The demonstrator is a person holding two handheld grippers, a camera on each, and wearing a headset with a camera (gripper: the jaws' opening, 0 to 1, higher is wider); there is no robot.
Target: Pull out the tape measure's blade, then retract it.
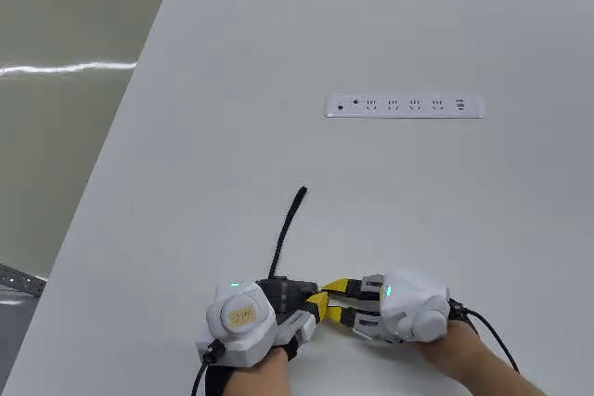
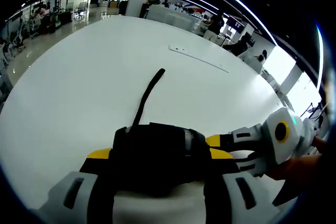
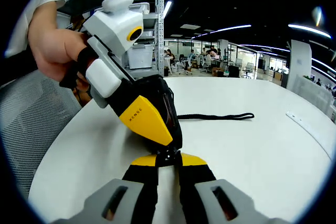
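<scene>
The desk [image 1: 371, 192] is plain white, as is the power strip [image 1: 404, 106] with its dark sockets. The tape measure [image 1: 286, 292] looks black, though the jaws cover most of it; its strap [image 1: 288, 229] is black. The left hand-held gripper [image 2: 160, 156] and right hand-held gripper [image 3: 168, 160] have white-grey shells and black jaws tipped yellow. The floor [image 1: 65, 90] is dull grey-green.

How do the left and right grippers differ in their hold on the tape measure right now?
The left gripper has its jaws spread wide around the black tape measure case; the right gripper has its jaws pinched almost together at the case's edge. The left gripper covers most of the case, the right gripper only a small spot. Both have yellow-tipped jaws.
</scene>
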